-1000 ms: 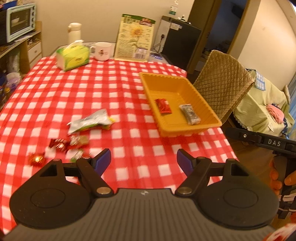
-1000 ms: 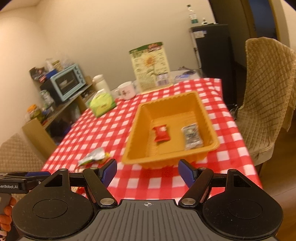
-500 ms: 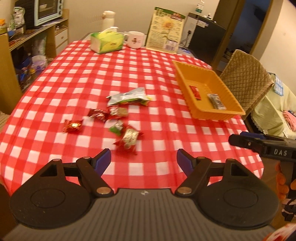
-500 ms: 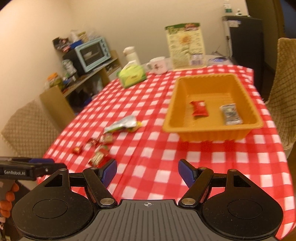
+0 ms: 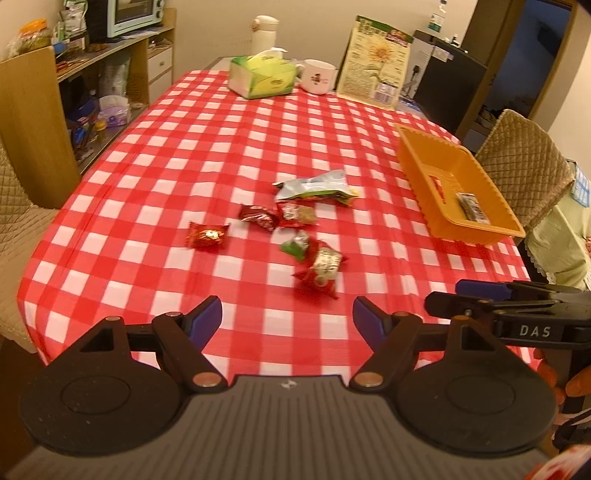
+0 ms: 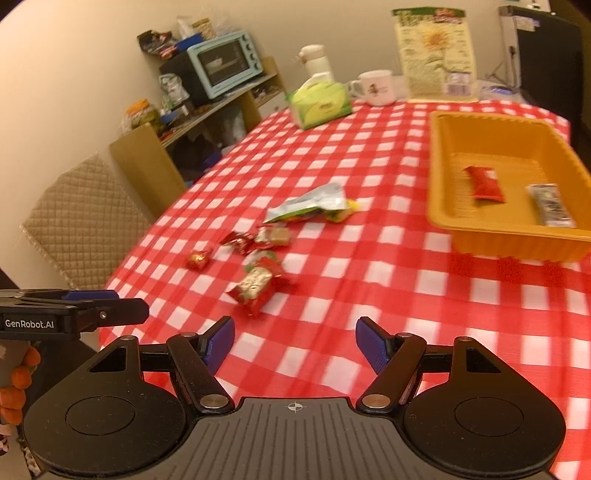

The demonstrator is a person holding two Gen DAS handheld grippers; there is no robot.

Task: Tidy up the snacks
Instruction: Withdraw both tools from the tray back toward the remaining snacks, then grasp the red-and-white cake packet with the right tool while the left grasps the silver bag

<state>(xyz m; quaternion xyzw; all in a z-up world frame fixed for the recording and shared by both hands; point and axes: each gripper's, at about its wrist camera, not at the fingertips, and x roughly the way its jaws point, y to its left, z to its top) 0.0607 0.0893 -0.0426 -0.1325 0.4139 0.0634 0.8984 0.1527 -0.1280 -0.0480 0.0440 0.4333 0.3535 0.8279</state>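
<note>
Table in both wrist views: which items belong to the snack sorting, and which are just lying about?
Job:
orange tray, holding a red packet and a dark packet
loose wrapped candies
silver-green snack bag

Lying about:
tissue box
mug
sunflower package
white flask
toaster oven

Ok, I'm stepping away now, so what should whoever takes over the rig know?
Left hand-held gripper: open, empty. Right hand-held gripper: open, empty. Both hang over the near table edge.
Done: red packet and dark packet lie in the orange tray.
Left: silver-green pouch and about five wrapped candies, nearest one, loose on the checked cloth.
</note>
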